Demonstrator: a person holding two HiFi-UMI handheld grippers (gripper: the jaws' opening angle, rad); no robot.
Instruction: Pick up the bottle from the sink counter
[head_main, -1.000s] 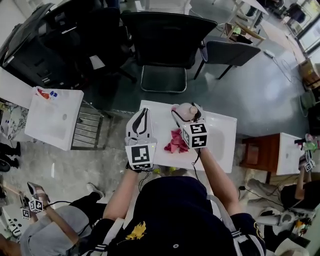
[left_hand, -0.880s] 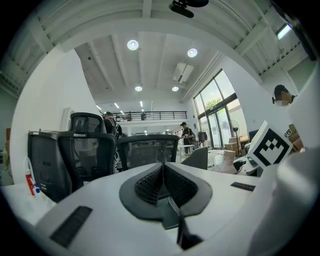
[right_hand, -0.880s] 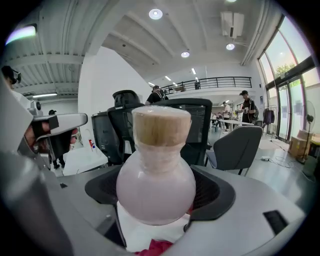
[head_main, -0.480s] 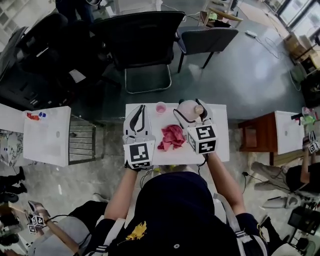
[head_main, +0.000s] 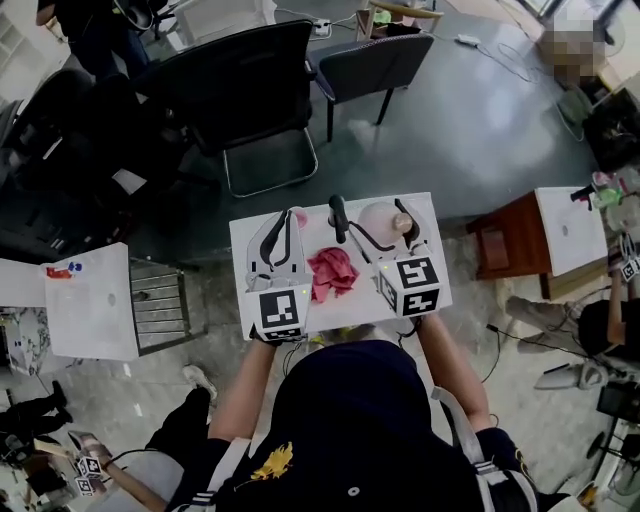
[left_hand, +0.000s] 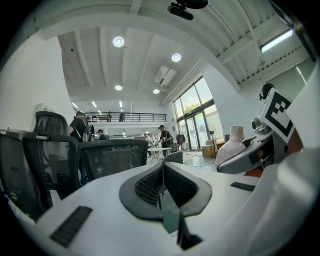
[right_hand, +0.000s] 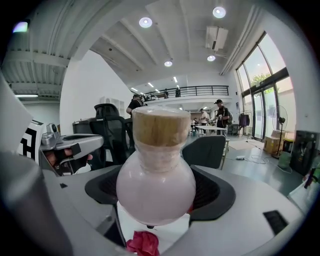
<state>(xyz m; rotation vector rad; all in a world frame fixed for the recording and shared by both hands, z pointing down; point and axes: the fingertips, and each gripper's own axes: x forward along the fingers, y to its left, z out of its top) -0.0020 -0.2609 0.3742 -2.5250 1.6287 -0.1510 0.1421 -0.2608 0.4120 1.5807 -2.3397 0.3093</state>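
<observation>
The left gripper (left_hand: 161, 172), left of the bottle (right_hand: 156, 185), has its jaws pressed together on nothing. The right gripper (head_main: 372, 218) has its jaws clamped on the bottle's round belly, and the bottle looks raised just clear of the worktop (head_main: 350, 312). A red cloth (head_main: 332, 272) lies below and left of the bottle.

The likely trouble is that the smooth bulb slides out if the grip tips or slackens, and drops. The cork (right_hand: 161, 127) might also shake loose.

The bottle is pale pink and cloudy, so I cannot tell its contents. Left of the bottle, a pink cup (head_main: 300, 214) is half hidden, its inside unseen.
</observation>
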